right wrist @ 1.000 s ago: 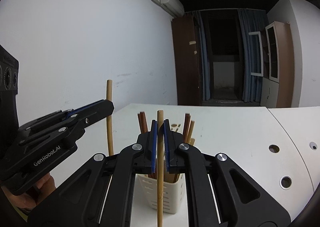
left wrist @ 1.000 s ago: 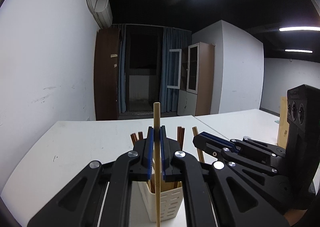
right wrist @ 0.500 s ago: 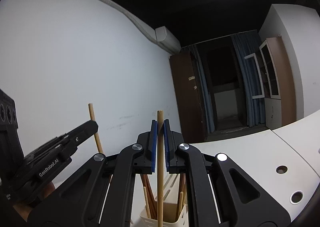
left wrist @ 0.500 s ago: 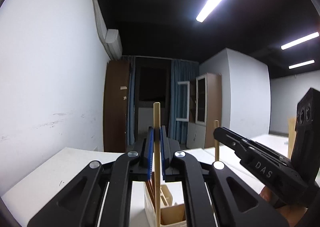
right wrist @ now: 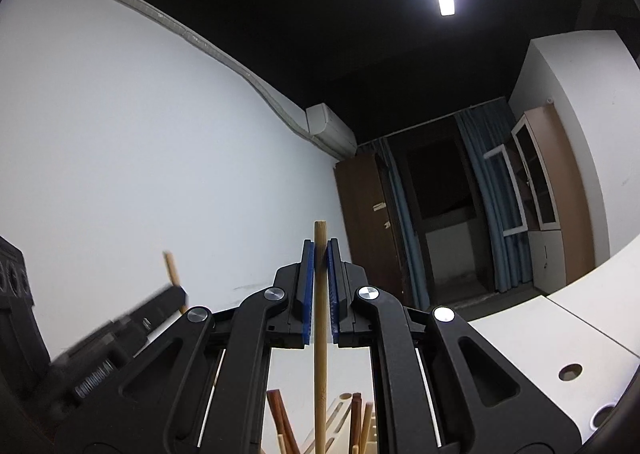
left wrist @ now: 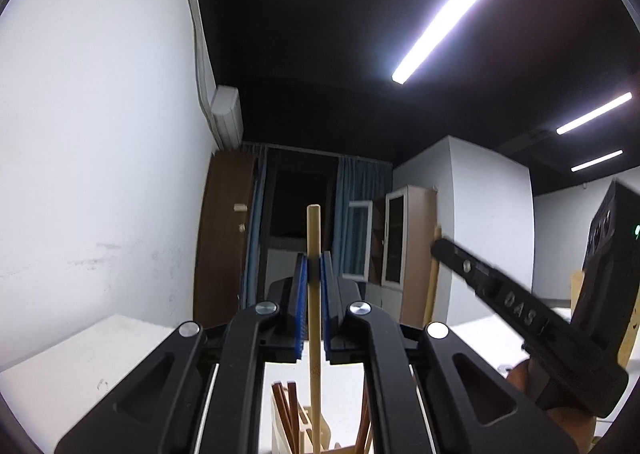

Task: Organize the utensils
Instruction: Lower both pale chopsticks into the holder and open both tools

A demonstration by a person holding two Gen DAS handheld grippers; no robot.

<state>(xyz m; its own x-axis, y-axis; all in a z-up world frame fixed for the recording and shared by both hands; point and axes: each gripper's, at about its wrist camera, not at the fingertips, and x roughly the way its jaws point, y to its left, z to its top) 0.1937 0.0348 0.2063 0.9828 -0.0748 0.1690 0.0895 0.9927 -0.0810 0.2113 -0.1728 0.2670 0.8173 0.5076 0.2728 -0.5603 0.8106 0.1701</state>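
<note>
You have two light wooden chopsticks in play, one in each tool. Your left tool (left wrist: 313,274) is pinching one light chopstick (left wrist: 314,318) upright between its blue pads (left wrist: 301,310), the stick's top end standing above the pad tips and its lower end running down toward the cream utensil holder (left wrist: 280,428) at the bottom edge of the left wrist view. Your right tool (right wrist: 320,266) is pinching the second light chopstick (right wrist: 320,318) the same way, upright and centred between its pads, with its lower part dropping over the same holder (right wrist: 340,420). In the holder you can count at least two dark brown chopsticks (left wrist: 286,412) on the left side and one more at the right; the right wrist view shows about four sticks there, but the frame cuts them off, so the full count cannot be told. Both tools tilt slightly upward, so the cameras take in mostly wall and ceiling, with two white worktops (right wrist: 560,334) showing low down. The tools sit side by side, close together, with part of your right hand (left wrist: 520,378) visible under the right one. Three ceiling light strips (left wrist: 440,26) show in the left view.
</note>
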